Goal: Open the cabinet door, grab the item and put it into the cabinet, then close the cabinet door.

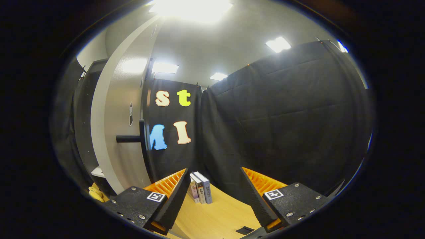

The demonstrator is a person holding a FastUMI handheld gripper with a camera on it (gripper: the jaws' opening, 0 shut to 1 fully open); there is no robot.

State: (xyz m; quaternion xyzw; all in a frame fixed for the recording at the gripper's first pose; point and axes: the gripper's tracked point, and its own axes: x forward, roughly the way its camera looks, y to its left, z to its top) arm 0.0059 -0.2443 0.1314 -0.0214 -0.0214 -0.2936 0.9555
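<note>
Looking forward along the claw (pixel 212 199), the view took in a booth walled with black cloth (pixel 282 126), under a pale ceiling with several bright light panels (pixel 278 43). To the left of the fingers stood a tall grey cabinet door (pixel 124 132), swung open so that its edge faced the camera; a dark bar handle (pixel 131 138) stuck out from it about halfway up. Left of the door, the dark cabinet (pixel 83 126) interior showed, with a pale shelf edge (pixel 98 171) low down inside it. A light wooden table (pixel 215 215) lay below and ahead of the fingers. The claw was spread wide, its two fingers well apart and gripping nothing, with bare table between them. Just ahead of the left finger, near the back of the table and close to the cloth wall, three books (pixel 200 192) stood upright side by side, spines toward the camera. A small yellow object (pixel 95 194) sat beside the left finger near the foot of the cabinet door, too blurred to identify. A small flat dark item (pixel 244 229) lay on the table next to the right finger.
</note>
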